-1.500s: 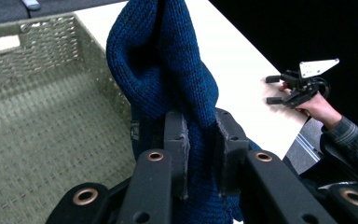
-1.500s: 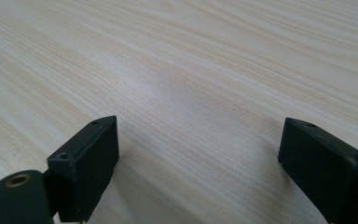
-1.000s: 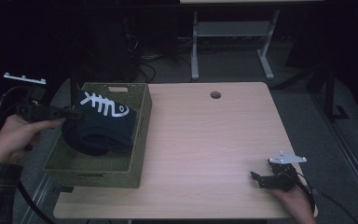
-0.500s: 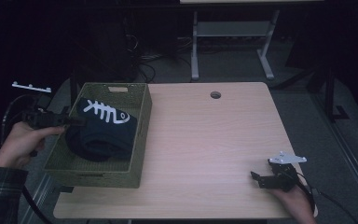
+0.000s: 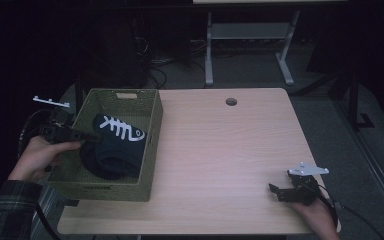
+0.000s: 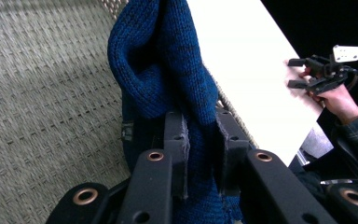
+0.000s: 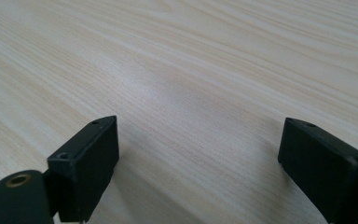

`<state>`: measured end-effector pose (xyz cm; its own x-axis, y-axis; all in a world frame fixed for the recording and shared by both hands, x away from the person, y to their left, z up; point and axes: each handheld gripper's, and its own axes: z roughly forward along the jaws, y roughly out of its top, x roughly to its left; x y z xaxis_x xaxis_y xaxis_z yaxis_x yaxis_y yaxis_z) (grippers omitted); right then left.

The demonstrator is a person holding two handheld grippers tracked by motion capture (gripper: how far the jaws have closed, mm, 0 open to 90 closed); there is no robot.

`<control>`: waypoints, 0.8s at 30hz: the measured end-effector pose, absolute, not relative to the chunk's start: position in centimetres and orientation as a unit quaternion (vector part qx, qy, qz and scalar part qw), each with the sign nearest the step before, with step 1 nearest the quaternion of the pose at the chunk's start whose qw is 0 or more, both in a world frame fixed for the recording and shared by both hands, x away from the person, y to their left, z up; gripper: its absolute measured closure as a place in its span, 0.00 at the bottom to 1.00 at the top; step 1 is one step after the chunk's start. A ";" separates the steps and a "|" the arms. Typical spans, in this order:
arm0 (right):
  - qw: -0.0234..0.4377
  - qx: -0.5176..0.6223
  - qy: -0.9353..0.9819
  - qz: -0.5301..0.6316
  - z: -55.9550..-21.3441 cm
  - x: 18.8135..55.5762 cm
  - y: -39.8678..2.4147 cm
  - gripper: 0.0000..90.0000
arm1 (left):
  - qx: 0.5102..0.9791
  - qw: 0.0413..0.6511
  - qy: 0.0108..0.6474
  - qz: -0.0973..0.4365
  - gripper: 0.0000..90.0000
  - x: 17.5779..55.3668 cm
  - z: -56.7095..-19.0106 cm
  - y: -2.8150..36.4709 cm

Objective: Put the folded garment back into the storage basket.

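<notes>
A dark blue knit garment (image 5: 114, 152) with a white fish-bone pattern lies in a green woven basket (image 5: 153, 131) at the table's left side. My left gripper (image 5: 91, 137) reaches over the basket's left wall and is shut on a fold of the garment. In the left gripper view the blue knit (image 6: 168, 70) is pinched between the two pads, with the basket's woven floor (image 6: 42, 93) behind it. My right gripper (image 5: 276, 192) rests low at the table's front right corner. Its jaws (image 7: 198, 140) stand wide open over bare wood, holding nothing.
The light wooden table (image 5: 230, 145) has a round cable hole (image 5: 231, 102) near its back edge. A white desk frame (image 5: 250, 35) and cables stand on the dark floor behind. In the left gripper view the other gripper (image 6: 319, 74) shows far off.
My left gripper has come down and slightly left, lowering the garment deeper into the basket. The right gripper has stayed put.
</notes>
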<state>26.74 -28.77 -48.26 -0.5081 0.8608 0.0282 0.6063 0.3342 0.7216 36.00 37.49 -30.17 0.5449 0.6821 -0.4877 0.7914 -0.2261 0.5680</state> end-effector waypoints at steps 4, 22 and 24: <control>0.183 0.461 0.796 0.347 -48.3 26.7 -28.8 0.13 | 0.788 0.387 0.475 -0.057 0.86 36.6 -30.9 37.2; 0.183 0.461 0.796 0.347 -48.3 26.7 -28.8 0.13 | 0.803 0.286 0.522 0.039 0.83 38.4 -33.3 38.9; 0.183 0.461 0.796 0.347 -48.3 26.7 -28.8 0.13 | 0.802 0.278 0.526 0.047 0.82 38.5 -33.6 39.0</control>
